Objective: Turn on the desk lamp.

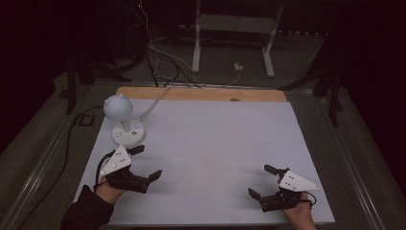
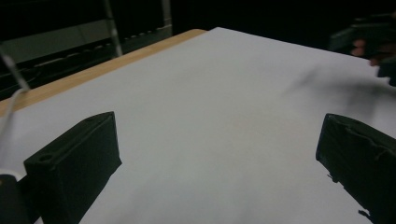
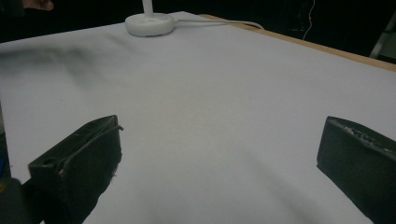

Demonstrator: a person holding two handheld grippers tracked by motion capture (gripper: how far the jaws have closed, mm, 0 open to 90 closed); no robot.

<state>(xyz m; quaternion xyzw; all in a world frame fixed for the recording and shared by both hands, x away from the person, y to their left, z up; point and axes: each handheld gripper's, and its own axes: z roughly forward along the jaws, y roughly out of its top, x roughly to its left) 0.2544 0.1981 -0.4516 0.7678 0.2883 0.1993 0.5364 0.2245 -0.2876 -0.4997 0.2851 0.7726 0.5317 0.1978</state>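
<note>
Lamp [image 1: 122, 120] head cut off in right gripper view; both hand-held grippers [image 1: 145, 162] [image 1: 263, 181] gape, holding nothing.

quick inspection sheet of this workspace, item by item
surface: white sheet over a wooden table, bare in the middle
job's things: white desk lamp with round head, far left
clutter: nothing seen
grippers: left gripper and right gripper both open, holding nothing, fingers wide apart
cables: lamp cord runs off the far edge; loose wires on the floor
surroundings: dark room, white desk frame behind
</note>
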